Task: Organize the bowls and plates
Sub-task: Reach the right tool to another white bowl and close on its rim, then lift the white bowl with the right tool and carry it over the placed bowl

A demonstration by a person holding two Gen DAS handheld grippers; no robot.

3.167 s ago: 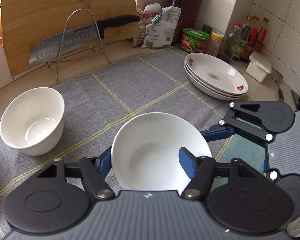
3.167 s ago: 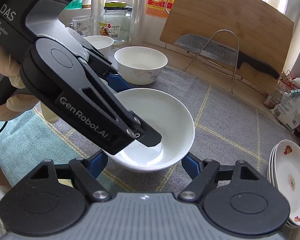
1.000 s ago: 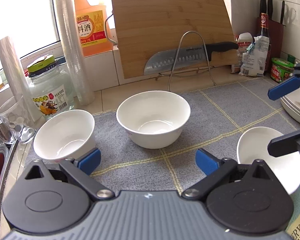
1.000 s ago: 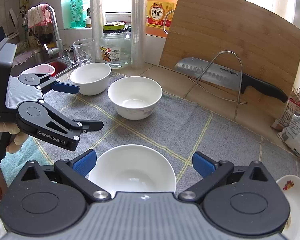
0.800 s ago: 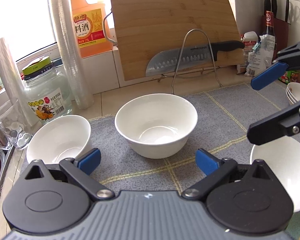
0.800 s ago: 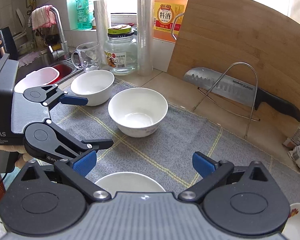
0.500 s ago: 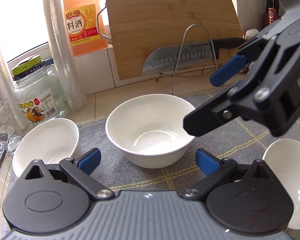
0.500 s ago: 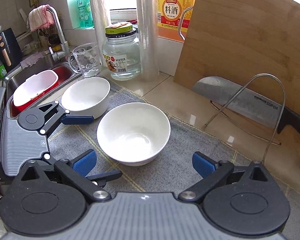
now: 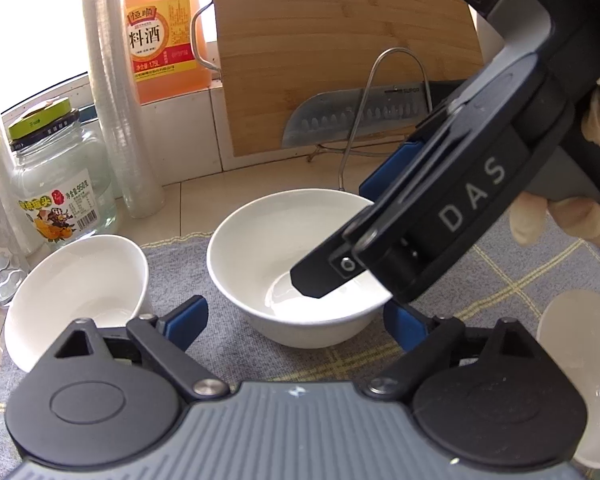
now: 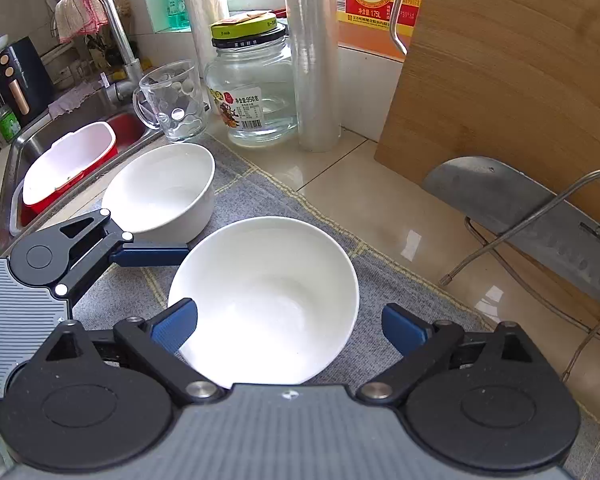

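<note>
Your table [image 10: 380, 208], tiled and half covered by a grey checked mat [image 10: 260, 192], carries the largest landmark, a bamboo cutting board [image 10: 500, 80] leaning at the back. Against it rests a cleaver [image 10: 520, 204] on a wire stand [image 10: 540, 216]. To the board's left stand an orange cooking-wine jug [image 9: 164, 36], a roll of clear film [image 10: 314, 60], a glass jar [image 10: 256, 80] and a glass mug [image 10: 176, 100], with the sink [image 10: 60, 128] farther left.

In front of the board, on the mat, sits the middle bowl [image 10: 264, 300]. Your right tongs [image 10: 290, 326] have just been narrowing and straddle it, one blue pad touching its left rim, the other just clear of its right rim. Your left tongs [image 9: 296, 322] have also been narrowing and stand wide just short of the same bowl, pads not touching it. A second bowl [image 10: 164, 192] sits on the mat farther left of the board, and a third bowl [image 9: 576, 344] lies off to the right, in the left wrist view. Your gloved hand [image 9: 572, 216] grips the right tool.
</note>
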